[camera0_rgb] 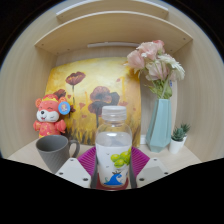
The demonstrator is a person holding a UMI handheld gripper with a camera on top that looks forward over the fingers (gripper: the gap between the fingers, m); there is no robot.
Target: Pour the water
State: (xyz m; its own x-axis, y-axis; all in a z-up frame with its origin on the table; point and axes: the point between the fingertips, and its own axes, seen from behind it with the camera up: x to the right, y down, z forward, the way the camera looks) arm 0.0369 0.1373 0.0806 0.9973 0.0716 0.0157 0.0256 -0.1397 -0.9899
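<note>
1. Behind everything we've got a pale wooden shelf nook (112, 32) with a curved top board, and a yellow painting of red poppies (92, 100) leaning against its back wall.

2. On the light tabletop (25, 155), off to the left, sits a small red-and-orange plush toy (49, 116) with a round blue badge on it. It's in front of the painting's left edge.

3. Just ahead of that toy and closer to us is a plain grey ceramic mug (55, 153), standing upright with its handle facing right. It's near the left finger but not touching it.

4. Over on the right we see a tall teal vase (160, 122) holding pale pink and cream flowers (153, 62). Right beside it is a tiny green succulent in a white pot (179, 137).

5. Now the main thing: a clear plastic bottle with a white cap and a green-and-blue label (114, 146) stands upright between the fingers of the gripper (113, 163).

6. As for the fingers, the magenta pads (89, 159) sit tight against both sides of the bottle, so it looks clamped. We can't tell if its base rests on the table, since the bottom is hidden.

7. We can't really make out a water level in the bottle.
</note>
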